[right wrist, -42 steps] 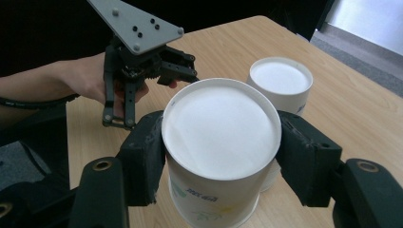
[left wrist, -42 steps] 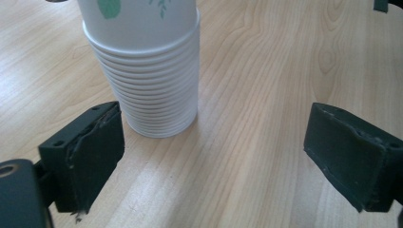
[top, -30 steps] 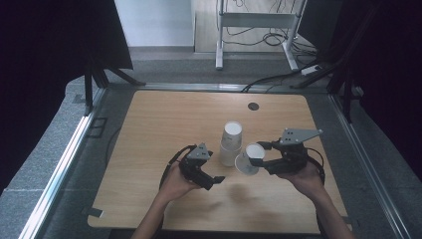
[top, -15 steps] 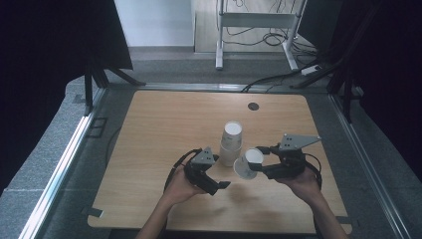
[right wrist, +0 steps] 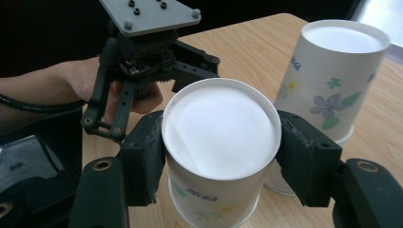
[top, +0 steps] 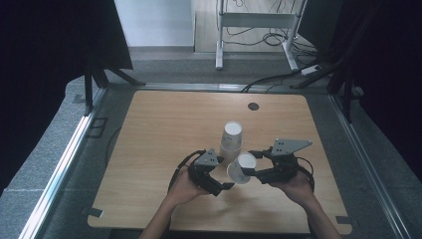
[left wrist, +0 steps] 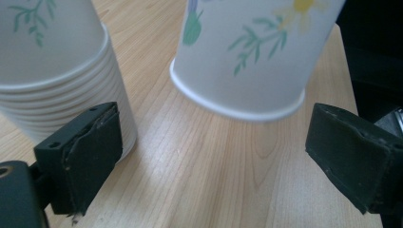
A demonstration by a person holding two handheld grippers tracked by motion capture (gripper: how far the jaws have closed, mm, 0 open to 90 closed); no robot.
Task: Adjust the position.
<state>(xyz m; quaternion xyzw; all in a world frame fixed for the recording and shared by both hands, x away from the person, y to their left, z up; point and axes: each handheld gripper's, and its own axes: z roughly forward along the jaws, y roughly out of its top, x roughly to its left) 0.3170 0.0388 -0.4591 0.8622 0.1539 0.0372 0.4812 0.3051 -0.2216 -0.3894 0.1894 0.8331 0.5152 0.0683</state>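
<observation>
Holding a single paper cup upside down and tilted just above the bench, the right gripper pinches it by the sides near its closed base, and thin paper walls could buckle or slip if that squeeze tightens or the hand tips further. Opposite it, the left gripper has its jaws wide with nothing between them, though they have just been closing a little; its pads sit low, either side of the cup's rim. Closing too early or off-centre would likely crush the rim or knock the cup loose. Just beyond stands the inverted stack of cups, near enough that a sideways nudge could topple it.
</observation>
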